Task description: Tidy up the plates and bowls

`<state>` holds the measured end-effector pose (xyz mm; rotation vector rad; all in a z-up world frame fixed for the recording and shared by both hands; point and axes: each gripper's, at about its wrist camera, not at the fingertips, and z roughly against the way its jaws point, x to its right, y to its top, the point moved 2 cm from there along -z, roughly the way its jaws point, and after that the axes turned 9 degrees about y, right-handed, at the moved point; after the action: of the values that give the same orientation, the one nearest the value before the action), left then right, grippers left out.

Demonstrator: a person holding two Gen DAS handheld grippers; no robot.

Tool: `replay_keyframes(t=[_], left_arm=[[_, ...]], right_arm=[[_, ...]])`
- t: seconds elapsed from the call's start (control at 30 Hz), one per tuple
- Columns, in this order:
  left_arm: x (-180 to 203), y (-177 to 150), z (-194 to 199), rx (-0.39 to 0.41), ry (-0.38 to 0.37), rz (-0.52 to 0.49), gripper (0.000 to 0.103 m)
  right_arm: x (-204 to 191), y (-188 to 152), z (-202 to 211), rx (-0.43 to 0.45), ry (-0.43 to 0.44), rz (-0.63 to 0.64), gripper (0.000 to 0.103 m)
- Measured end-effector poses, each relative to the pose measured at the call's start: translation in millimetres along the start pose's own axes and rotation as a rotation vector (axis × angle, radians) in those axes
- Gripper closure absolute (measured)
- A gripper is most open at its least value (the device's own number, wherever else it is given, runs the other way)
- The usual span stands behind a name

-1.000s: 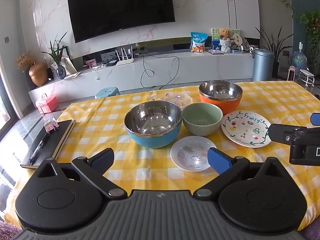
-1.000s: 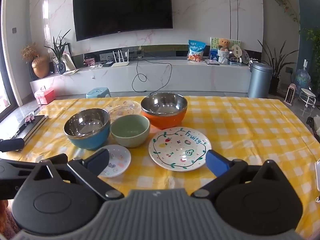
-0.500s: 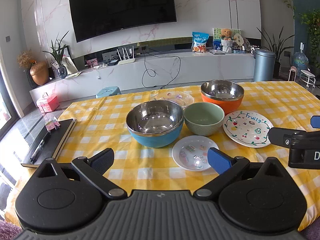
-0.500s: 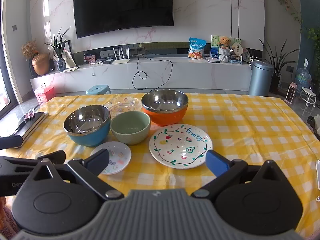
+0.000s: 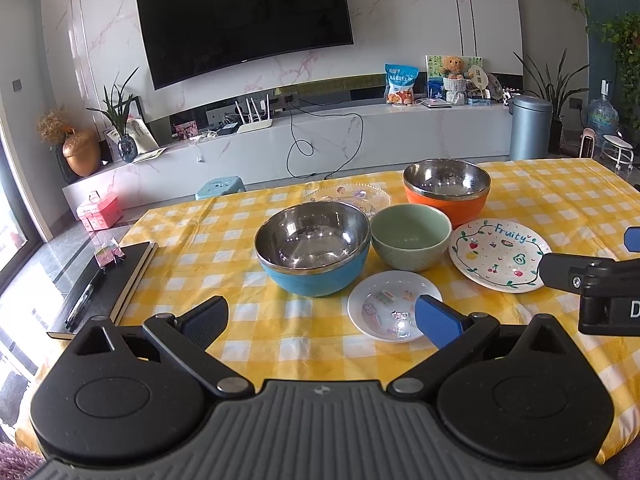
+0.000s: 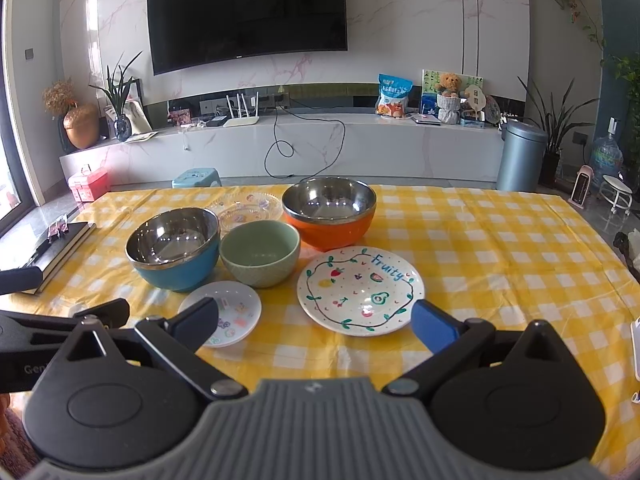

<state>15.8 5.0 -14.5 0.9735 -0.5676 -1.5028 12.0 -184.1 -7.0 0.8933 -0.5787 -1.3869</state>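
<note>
On the yellow checked tablecloth (image 5: pixel 224 240) stand a blue steel bowl (image 5: pixel 313 248), a green bowl (image 5: pixel 410 237) and an orange steel bowl (image 5: pixel 446 192). A clear glass plate (image 5: pixel 352 196) lies behind them. A small white plate (image 5: pixel 390 305) and a "Fruity" plate (image 5: pixel 498 254) lie in front. My left gripper (image 5: pixel 322 320) is open and empty, near the small plate. My right gripper (image 6: pixel 316 320) is open and empty, its tips just before the Fruity plate (image 6: pixel 360 290) and the small plate (image 6: pixel 224 312).
A black notebook (image 5: pixel 104 280) lies at the table's left edge. A white object (image 6: pixel 636 348) lies at the right edge. Behind the table are a TV console (image 5: pixel 320 148), a bin (image 5: pixel 530 128) and a blue stool (image 5: pixel 220 188).
Both grippers have drawn back and risen a little, so the dishes look slightly farther. Nothing on the table has moved.
</note>
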Motion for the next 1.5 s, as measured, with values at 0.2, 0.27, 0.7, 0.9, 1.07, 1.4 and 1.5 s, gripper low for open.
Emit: replay_keyframes(t=[0.2,0.27,0.7,0.9,1.07,1.4,1.5], left_arm=[[0.6,-0.2,-0.2,0.0,0.0,-0.001,0.0],[0.5,0.0,-0.2,0.0,0.0,-0.002,0.0],[0.3,0.0,-0.3,-0.001,-0.001,0.0,0.0],[0.6,-0.4,-0.5,-0.002,-0.001,0.002,0.0],[0.5,-0.4,-0.6,-0.003,0.0,0.002,0.0],[0.3,-0.5,-0.7,-0.002,-0.001,0.002,0.0],[0.2,-0.4,-0.7,-0.002,-0.002,0.002,0.0]], right_arm=[[0.1,0.1,-0.2,-0.001,0.0,0.001,0.003],[-0.1,0.1,-0.2,-0.001,0.0,0.001,0.003],[0.8,-1.3,-0.4,-0.001,-0.003,0.004,0.003],[0.4,-1.2,-0.6,-0.001,-0.002,0.005,0.003],[1.0,-2.5,-0.7,-0.002,-0.002,0.006,0.003],[2.6,-5.2,-1.9,-0.006,-0.004,0.009,0.003],[3.6,-5.8,-2.0,-0.008,-0.004,0.01,0.003]])
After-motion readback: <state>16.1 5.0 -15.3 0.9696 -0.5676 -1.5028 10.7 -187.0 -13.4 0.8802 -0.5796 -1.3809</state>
